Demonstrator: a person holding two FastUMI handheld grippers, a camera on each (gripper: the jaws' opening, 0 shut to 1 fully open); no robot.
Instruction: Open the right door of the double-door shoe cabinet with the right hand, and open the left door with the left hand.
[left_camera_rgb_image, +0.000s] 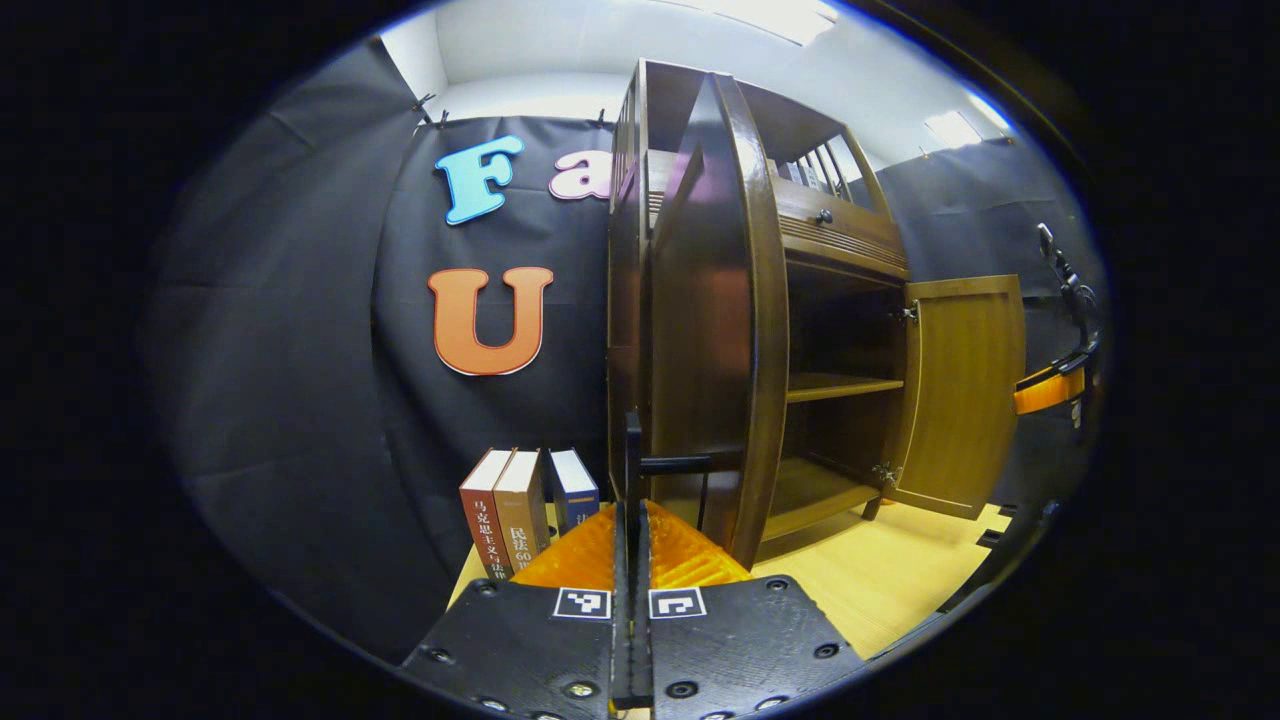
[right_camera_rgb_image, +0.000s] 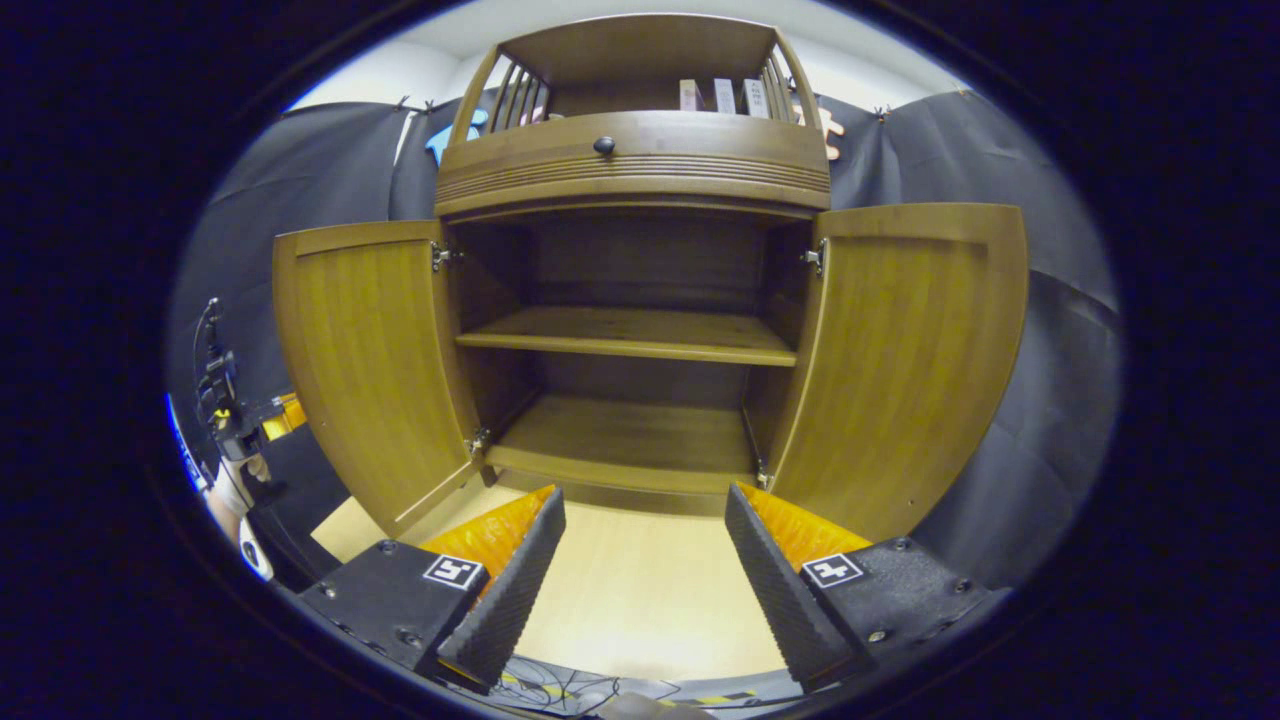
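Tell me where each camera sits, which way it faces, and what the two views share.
Left gripper view: rides the left gripper, fingers together, at the left door's edge, looking along it; books stand beside the cabinet.
Right gripper view: rides the right gripper, fingers spread, squarely facing the open shoe cabinet and its shelf; a hand holds the other gripper at far left.
Shared: the cabinet, both doors open, right door included.

You are in a staged recording booth, not a home: black cloth wall (left_camera_rgb_image: 300, 400) hangs behind a dark brown wooden shoe cabinet (right_camera_rgb_image: 640, 170) standing on a pale wooden floor (right_camera_rgb_image: 640, 590), with upright hardback books (left_camera_rgb_image: 525, 505) beside it and white office ceiling light panels (left_camera_rgb_image: 770, 15) overhead.
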